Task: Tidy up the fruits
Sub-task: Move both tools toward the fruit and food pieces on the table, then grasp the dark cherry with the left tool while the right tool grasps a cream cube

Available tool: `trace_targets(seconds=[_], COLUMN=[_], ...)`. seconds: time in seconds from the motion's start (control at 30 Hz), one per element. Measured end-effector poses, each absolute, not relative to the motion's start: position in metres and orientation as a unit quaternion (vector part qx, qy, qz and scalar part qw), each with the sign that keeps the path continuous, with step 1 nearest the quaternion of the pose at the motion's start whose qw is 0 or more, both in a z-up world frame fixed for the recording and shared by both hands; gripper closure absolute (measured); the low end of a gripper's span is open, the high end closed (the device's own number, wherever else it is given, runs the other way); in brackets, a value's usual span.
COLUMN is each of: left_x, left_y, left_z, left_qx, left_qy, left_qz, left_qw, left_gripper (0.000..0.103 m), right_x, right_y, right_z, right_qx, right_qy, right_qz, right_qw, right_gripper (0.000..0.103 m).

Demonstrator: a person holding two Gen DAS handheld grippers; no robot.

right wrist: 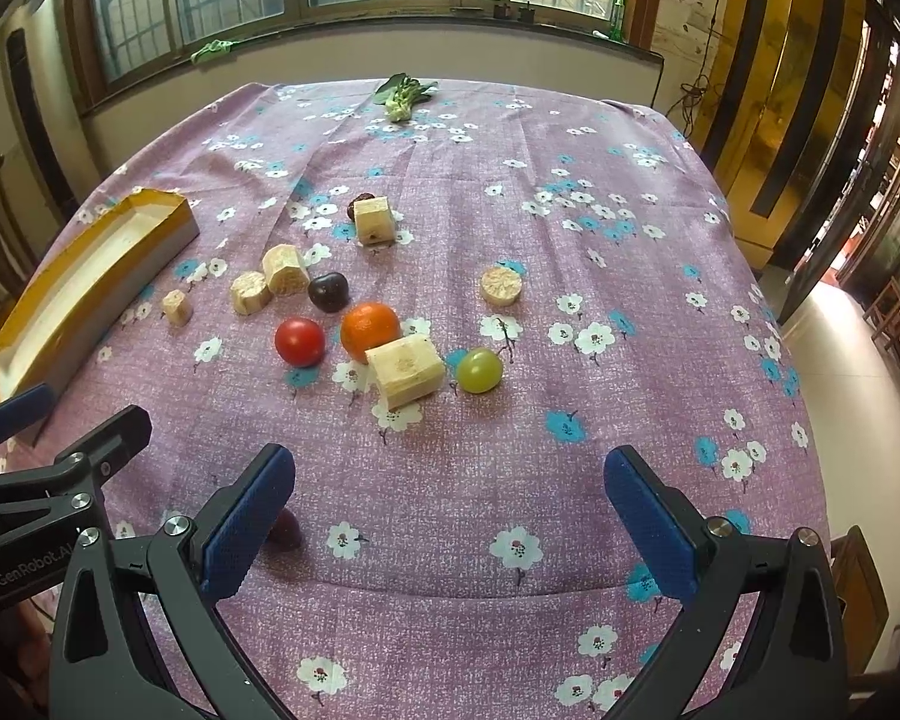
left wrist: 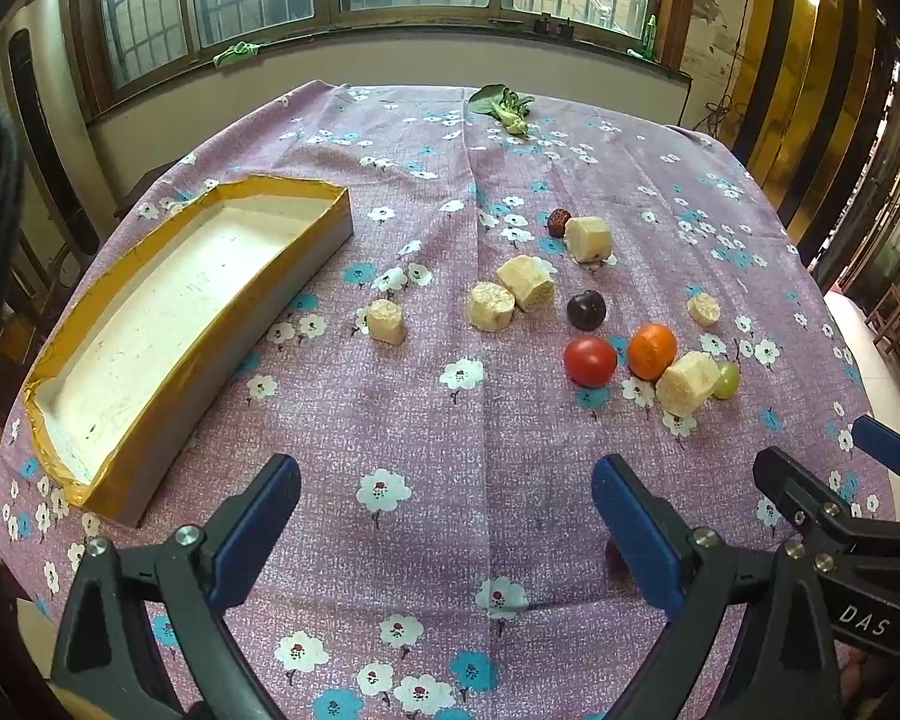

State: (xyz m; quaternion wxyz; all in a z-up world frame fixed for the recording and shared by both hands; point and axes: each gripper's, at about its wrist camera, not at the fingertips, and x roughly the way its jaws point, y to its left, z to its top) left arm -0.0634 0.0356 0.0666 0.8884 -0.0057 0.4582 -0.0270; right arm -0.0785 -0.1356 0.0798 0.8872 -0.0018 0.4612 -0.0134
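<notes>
A red tomato (left wrist: 590,360) (right wrist: 299,341), an orange (left wrist: 651,351) (right wrist: 368,330), a dark plum (left wrist: 586,309) (right wrist: 328,291), a green grape (left wrist: 727,380) (right wrist: 479,370) and a small dark red fruit (left wrist: 558,222) (right wrist: 359,204) lie on the flowered cloth among several pale cut chunks (left wrist: 687,384) (right wrist: 406,369). An empty white tray with a yellow rim (left wrist: 150,324) (right wrist: 78,294) sits at the left. My left gripper (left wrist: 444,534) and right gripper (right wrist: 450,522) are both open and empty, near the front edge. A purple fruit (right wrist: 285,531) lies beside the right gripper's left finger.
A leafy green vegetable (left wrist: 504,107) (right wrist: 402,95) lies at the table's far edge. The purple cloth (left wrist: 450,420) covers the whole table. Windows and a wall stand behind; wooden doors are at the right. The right gripper shows in the left wrist view (left wrist: 840,492).
</notes>
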Motion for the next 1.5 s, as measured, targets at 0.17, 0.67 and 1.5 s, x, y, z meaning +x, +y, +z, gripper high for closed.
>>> trace_targets(seconds=[0.17,0.67,1.5], left_x=[-0.062,-0.060,-0.065], left_y=[0.034,0.024,-0.036], left_z=[0.064,0.062,0.022], left_qx=[-0.005,-0.007,0.056], left_qy=[0.462,0.466,0.564], left_qz=[-0.027,-0.029,-0.163], left_qw=[0.886,0.884,0.808], left_gripper=[0.004,0.004,0.049], right_x=[-0.078,-0.083,-0.078], right_y=[-0.138,-0.150,-0.201], right_z=[0.078,0.075,0.061], right_qx=[-0.003,-0.020,0.013], right_qy=[0.462,0.455,0.471], right_qz=[-0.013,-0.028,-0.043], right_qw=[0.887,0.890,0.881], right_gripper=[0.000,0.000,0.000])
